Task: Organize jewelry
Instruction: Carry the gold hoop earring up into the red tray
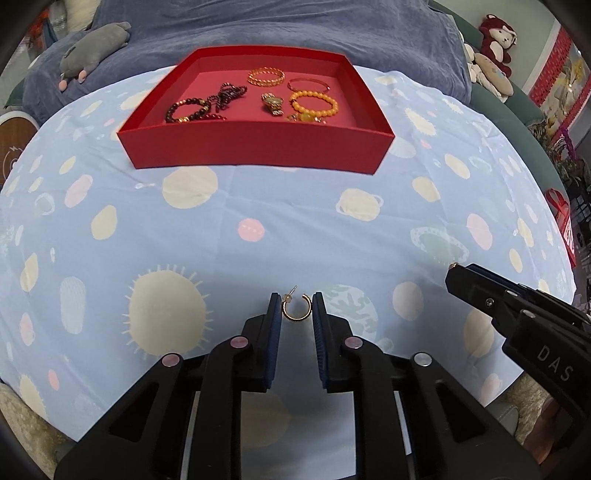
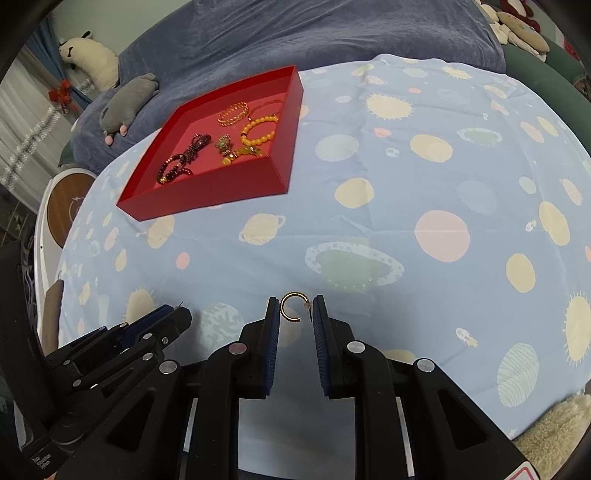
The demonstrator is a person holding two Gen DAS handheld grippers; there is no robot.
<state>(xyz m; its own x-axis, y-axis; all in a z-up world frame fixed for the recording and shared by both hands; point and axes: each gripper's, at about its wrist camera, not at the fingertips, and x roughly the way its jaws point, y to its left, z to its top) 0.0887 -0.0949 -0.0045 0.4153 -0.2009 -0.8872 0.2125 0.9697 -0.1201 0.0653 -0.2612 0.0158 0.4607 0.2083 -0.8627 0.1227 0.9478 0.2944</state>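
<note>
A red tray (image 1: 255,151) stands at the far side of the blue planet-print cloth; it also shows in the right wrist view (image 2: 207,194). It holds several bracelets and a small ornament. My left gripper (image 1: 295,308) is shut on a small gold hoop earring (image 1: 294,309), held between its fingertips above the cloth. My right gripper (image 2: 295,308) is shut on a second gold hoop earring (image 2: 291,308) in the same way. The right gripper shows at the right of the left wrist view (image 1: 480,291); the left one shows at the lower left of the right wrist view (image 2: 162,325).
A grey plush toy (image 1: 94,48) lies on the dark blue blanket (image 1: 295,26) behind the tray. More plush toys (image 1: 493,55) sit at the far right. A round wooden-topped stool (image 2: 68,206) stands left of the table.
</note>
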